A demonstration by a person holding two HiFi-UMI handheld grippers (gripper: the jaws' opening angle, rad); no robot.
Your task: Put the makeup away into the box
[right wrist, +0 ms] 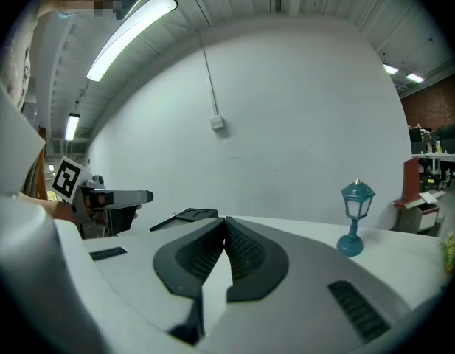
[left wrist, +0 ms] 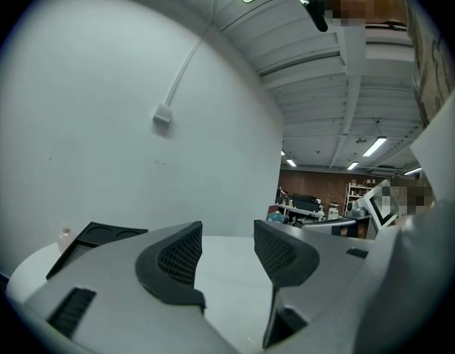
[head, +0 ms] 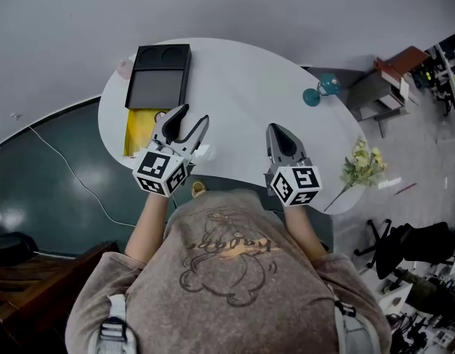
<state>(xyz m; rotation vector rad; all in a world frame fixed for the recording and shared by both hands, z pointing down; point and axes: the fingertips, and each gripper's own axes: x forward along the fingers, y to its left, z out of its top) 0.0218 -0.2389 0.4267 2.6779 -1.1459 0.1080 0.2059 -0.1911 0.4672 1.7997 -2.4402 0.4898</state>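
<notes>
A black box with two round recesses lies at the far left of the white table, with a yellow part showing at its near end. A small pale pink item stands by the box's left side, also in the left gripper view. My left gripper hovers just right of the yellow part, open and empty, with the box ahead to its left. My right gripper is over the table's near middle, shut on nothing. It sees the box far ahead.
A small teal lamp stands at the table's far right, and shows in the right gripper view. A sprig of pale flowers lies at the right edge. Beyond the table is a grey wall; my body is against the near edge.
</notes>
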